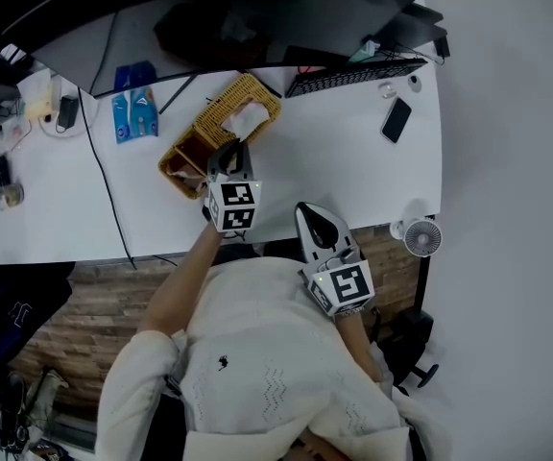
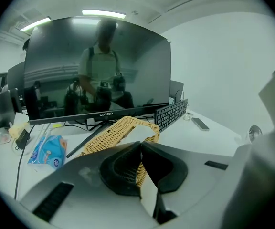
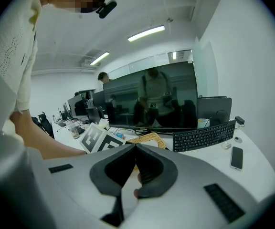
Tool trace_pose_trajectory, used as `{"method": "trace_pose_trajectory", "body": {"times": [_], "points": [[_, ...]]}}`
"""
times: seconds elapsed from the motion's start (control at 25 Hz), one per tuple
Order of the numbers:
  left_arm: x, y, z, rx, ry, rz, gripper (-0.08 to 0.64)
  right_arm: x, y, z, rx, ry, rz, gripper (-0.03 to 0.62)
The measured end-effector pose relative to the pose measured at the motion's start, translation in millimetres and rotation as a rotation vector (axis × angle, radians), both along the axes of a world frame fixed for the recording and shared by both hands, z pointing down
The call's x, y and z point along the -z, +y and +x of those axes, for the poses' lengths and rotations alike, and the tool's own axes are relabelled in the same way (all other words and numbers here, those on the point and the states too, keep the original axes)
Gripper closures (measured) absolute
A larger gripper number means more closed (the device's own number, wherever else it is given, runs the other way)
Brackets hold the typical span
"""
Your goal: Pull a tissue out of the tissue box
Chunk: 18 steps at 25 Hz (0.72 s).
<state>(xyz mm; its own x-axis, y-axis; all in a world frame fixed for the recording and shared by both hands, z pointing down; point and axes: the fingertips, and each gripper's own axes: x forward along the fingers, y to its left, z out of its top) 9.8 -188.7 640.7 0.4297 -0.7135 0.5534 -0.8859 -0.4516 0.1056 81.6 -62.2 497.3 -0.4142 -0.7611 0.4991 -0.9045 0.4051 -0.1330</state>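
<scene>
A woven wicker tissue box lies aslant on the white desk in the head view, with a white tissue sticking out of its top. My left gripper is at the tissue's near edge. In the left gripper view its jaws are pressed together right where the tissue rises from the box, so it is shut on the tissue. My right gripper hangs over the desk's front edge, away from the box. It is shut with nothing in it.
A brown wicker tray adjoins the box on the left. Behind stand a large monitor and a black keyboard. A phone, a small fan, blue packets and a black cable also lie on the desk.
</scene>
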Motion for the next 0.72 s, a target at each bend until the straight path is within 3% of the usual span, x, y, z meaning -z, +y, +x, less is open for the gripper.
{"method": "trace_pose_trajectory", "body": {"times": [0.72], "points": [[7.5, 9.2, -8.8, 0.023, 0.001, 0.004, 0.546, 0.7, 7.3, 4.5, -0.001, 0.001, 0.011, 0.591]]}}
